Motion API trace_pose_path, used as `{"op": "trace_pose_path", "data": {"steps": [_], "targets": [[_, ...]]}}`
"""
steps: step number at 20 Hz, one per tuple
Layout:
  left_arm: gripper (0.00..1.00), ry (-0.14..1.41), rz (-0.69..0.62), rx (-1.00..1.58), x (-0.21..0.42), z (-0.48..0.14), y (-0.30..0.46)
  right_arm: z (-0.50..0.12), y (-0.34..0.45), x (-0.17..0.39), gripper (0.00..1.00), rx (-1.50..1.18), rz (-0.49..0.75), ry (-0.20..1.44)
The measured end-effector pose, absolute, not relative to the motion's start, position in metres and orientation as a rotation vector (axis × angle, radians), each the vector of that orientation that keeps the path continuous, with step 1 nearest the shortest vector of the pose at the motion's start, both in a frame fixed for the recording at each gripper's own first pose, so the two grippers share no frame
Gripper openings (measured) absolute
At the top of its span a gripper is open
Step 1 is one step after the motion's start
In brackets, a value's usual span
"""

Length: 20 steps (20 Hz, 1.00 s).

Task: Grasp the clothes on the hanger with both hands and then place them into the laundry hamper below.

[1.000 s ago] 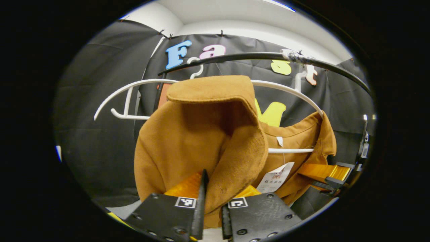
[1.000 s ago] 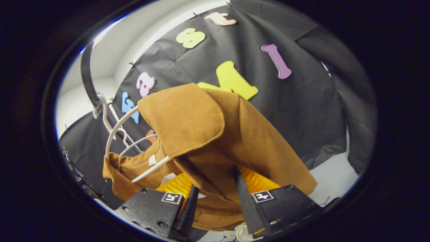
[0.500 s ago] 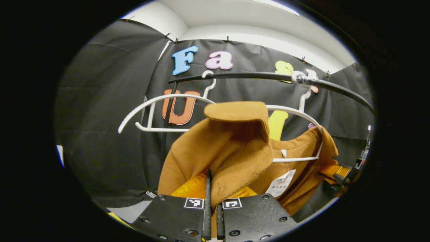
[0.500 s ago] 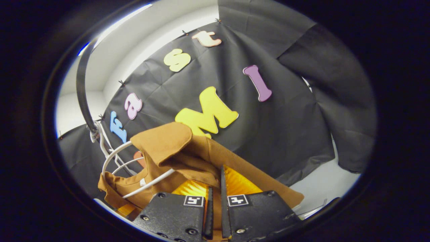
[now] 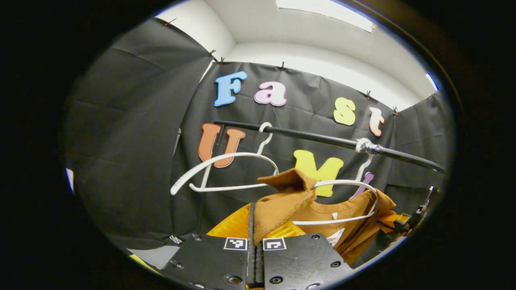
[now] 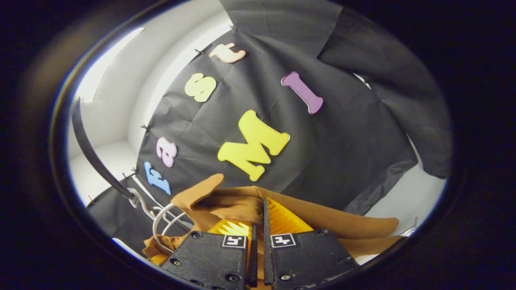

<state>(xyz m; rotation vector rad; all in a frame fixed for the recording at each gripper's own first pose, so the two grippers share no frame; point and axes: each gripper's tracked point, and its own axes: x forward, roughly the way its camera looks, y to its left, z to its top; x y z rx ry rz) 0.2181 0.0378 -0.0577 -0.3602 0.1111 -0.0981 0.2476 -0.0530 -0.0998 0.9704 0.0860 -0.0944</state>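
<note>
Left gripper view: a second, bare hanger (image 5: 225,171) is seen on the black rail (image 5: 322,140), beside the white hanger (image 5: 342,201) carrying the brown garment (image 5: 290,201).
Right gripper view: white floor (image 6: 419,193) is seen under the black cloth wall (image 6: 342,141).
Left gripper (image 5: 254,245): tilted upward — fingers pressed together on a garment fold.
Right gripper (image 6: 258,245): fingers clamped on the garment (image 6: 322,219) — its collar end is draped on the hanger (image 6: 161,219).

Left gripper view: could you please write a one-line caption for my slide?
Left gripper shut on the brown garment, beside two white hangers on a black rail.
</note>
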Motion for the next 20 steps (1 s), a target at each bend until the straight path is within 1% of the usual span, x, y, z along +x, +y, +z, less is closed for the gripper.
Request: {"op": "trace_pose_path", "data": {"steps": [3, 8, 13, 14, 15, 16, 18, 19, 20], "targets": [[0.0, 0.133, -0.086, -0.374, 0.224, -0.066, 0.051, -0.093, -0.061, 0.254, 0.09, 0.986, -0.099, 0.077], [0.0, 0.152, -0.074, -0.402, 0.234, -0.07, 0.072, -0.08, -0.074, 0.261, 0.09, 1.051, -0.056, 0.043], [0.01, 0.197, -0.108, -0.433, 0.235, -0.096, 0.066, -0.091, -0.08, 0.274, 0.09, 1.115, -0.028, 0.073], [0.06, 0.206, -0.116, -0.44, 0.235, -0.101, 0.067, -0.092, -0.082, 0.278, 0.08, 1.124, -0.017, 0.075], [0.06, 0.218, -0.118, -0.448, 0.235, -0.109, 0.065, -0.093, -0.085, 0.281, 0.08, 1.139, -0.007, 0.087], [0.01, 0.245, -0.13, -0.459, 0.236, -0.12, 0.06, -0.1, -0.091, 0.287, 0.09, 1.159, -0.024, 0.1], [0.0, 0.276, -0.137, -0.485, 0.235, -0.138, 0.054, -0.12, -0.107, 0.291, 0.07, 1.17, -0.075, 0.138], [0.06, 0.288, -0.145, -0.5, 0.233, -0.145, 0.05, -0.125, -0.11, 0.294, 0.04, 1.182, -0.088, 0.151], [0.06, 0.302, -0.156, -0.511, 0.233, -0.151, 0.045, -0.127, -0.106, 0.293, 0.04, 1.193, -0.072, 0.158]]}}
